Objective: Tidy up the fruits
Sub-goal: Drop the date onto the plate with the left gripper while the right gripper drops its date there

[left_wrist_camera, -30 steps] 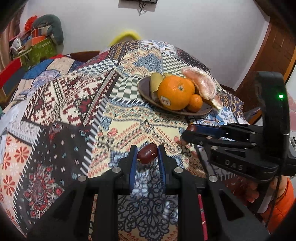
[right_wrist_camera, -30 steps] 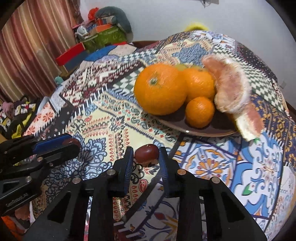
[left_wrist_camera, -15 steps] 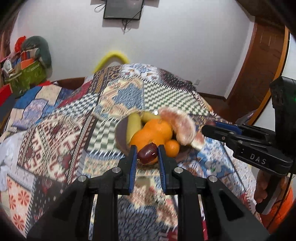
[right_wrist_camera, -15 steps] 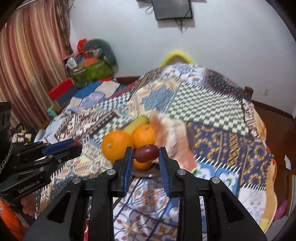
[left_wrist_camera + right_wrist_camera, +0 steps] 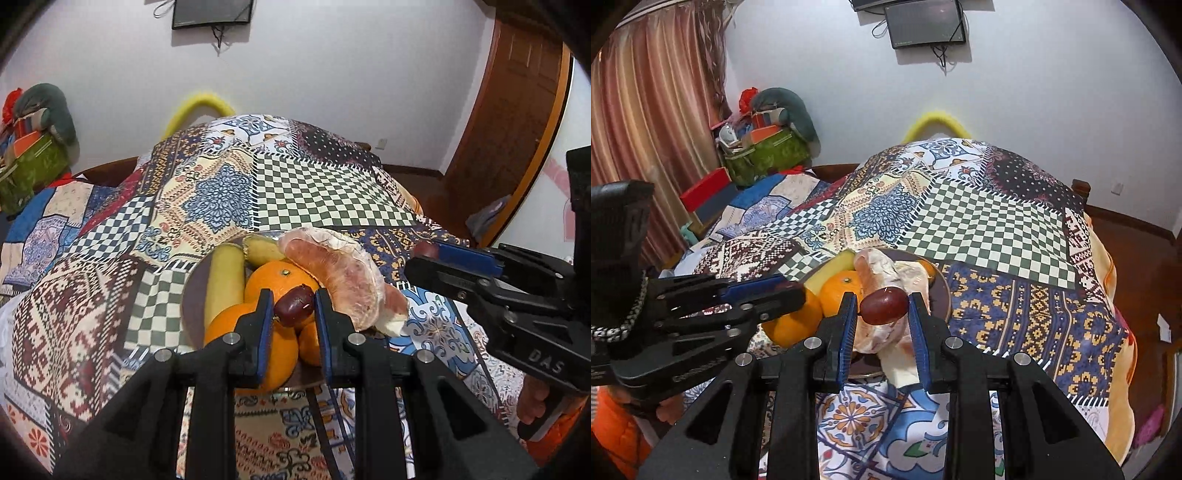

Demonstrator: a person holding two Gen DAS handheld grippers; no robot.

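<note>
On the left wrist view, the left gripper [image 5: 294,308] pinches a small, smooth, dark red oval date [image 5: 294,304] between its blue-padded black jaws, the pads pressing its two ends. The date sits at the fingertips, in front of a dark round plate [image 5: 192,299] piled with fruit. On the plate lie two glossy oranges [image 5: 280,280], a pale yellow-green elongated fruit [image 5: 225,280] along the left side, and a peeled pomelo segment [image 5: 343,277], pinkish, with a matte, papery membrane, curved like a crescent. The plate rests on a patchwork cloth [image 5: 325,199] of checks and ornate printed squares. At the right edge the right gripper [image 5: 428,251] comes in sideways, a second dark red date [image 5: 425,249] showing at its tip, well to the right of the plate's fruit; a hand [image 5: 535,402] holds its grip.

On the right wrist view, the right gripper [image 5: 884,305] is clamped on its own date [image 5: 884,305], shiny and plump, held crosswise between the blue pads. Directly behind it are the pomelo [image 5: 886,269] and an orange [image 5: 838,291] on the plate [image 5: 942,295]. The left gripper [image 5: 794,291] enters from the left, its jaws pressed together, its tip in front of an orange at the plate's left side. An orange quilted sleeve [image 5: 613,432] shows at lower left.
</note>
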